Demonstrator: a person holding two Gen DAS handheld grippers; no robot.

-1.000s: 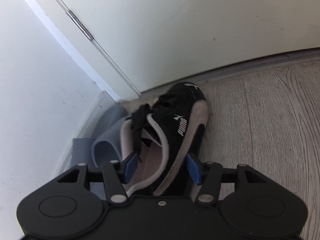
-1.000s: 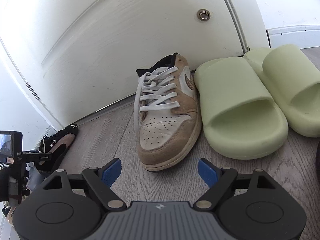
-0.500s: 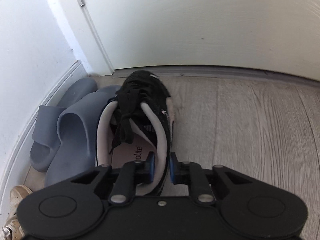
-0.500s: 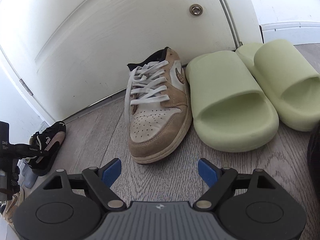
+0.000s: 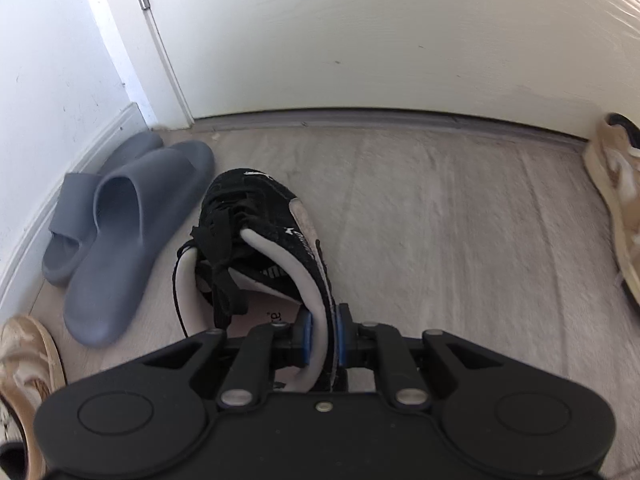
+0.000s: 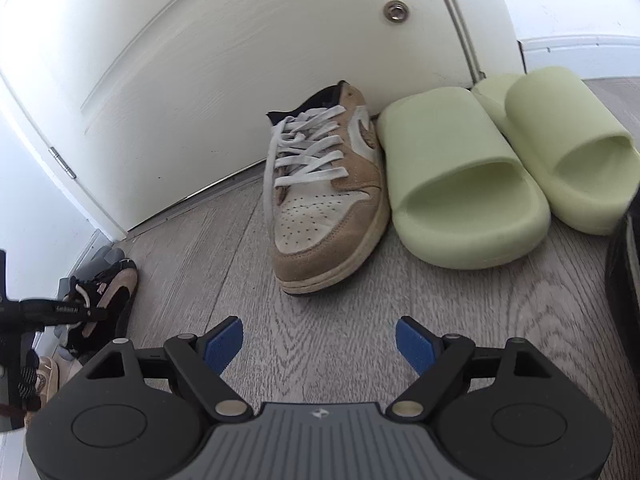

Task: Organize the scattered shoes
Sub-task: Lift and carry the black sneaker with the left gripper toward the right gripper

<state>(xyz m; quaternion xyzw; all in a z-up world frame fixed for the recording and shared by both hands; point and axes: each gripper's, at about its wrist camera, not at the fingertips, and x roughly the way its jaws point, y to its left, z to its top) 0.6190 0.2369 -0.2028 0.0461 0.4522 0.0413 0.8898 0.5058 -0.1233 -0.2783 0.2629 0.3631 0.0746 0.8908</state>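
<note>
Now our left tool [image 5: 320, 334] pinches the collar of the black sneaker [image 5: 256, 232], toe toward the door [image 5: 360, 40], just right of the grey slides [image 5: 132, 232]. Our right tool [image 6: 319, 342] gapes wide above the floor [image 6: 320, 312], before the tan sneaker [image 6: 324, 204] and green slides [image 6: 460, 192].

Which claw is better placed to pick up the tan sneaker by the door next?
Right. The right claw is open and empty, with the tan sneaker directly ahead. The left claw is shut on the black sneaker, beside the grey slides.
</note>
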